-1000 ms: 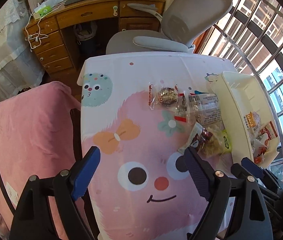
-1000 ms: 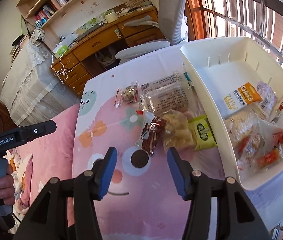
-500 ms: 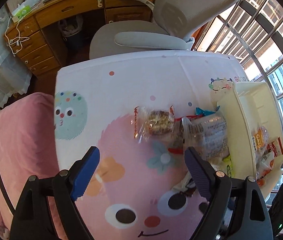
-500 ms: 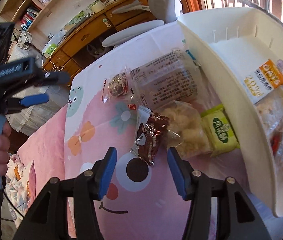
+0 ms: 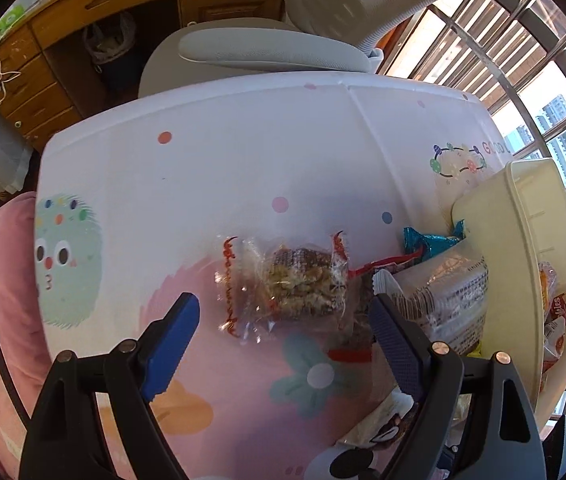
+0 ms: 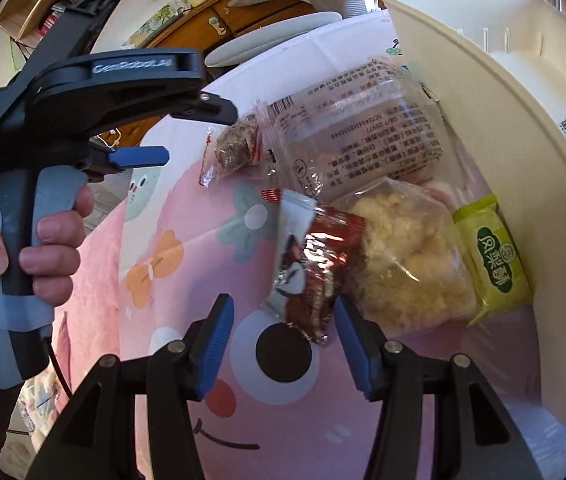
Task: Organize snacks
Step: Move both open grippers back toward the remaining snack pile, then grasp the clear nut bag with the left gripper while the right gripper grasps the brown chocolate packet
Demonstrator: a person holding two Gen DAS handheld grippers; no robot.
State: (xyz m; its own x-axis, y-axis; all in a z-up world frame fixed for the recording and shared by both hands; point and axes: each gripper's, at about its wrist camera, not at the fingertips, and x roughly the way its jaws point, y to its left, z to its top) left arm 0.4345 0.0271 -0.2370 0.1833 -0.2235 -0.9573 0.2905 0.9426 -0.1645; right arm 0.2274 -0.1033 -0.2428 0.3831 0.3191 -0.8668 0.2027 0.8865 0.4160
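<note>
Toward the lower left of the left wrist view, I am hovering the left claw (image 5: pixel 283 322) wide open around a clear-wrapped nut bar (image 5: pixel 297 284) on the tabletop (image 5: pixel 243 152), gripping nothing. Centre frame in the right view, the right claw (image 6: pixel 283 320) is standing open around a brown packet (image 6: pixel 315 268). Rightward, the cream bin (image 6: pixel 495 128) is holding several packets, while about five snacks are waiting outside.

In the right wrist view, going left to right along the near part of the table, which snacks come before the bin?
Brown foil snack packet → clear bag of pale yellow crumbly snack → green pineapple cake packet → cream plastic bin.
</note>
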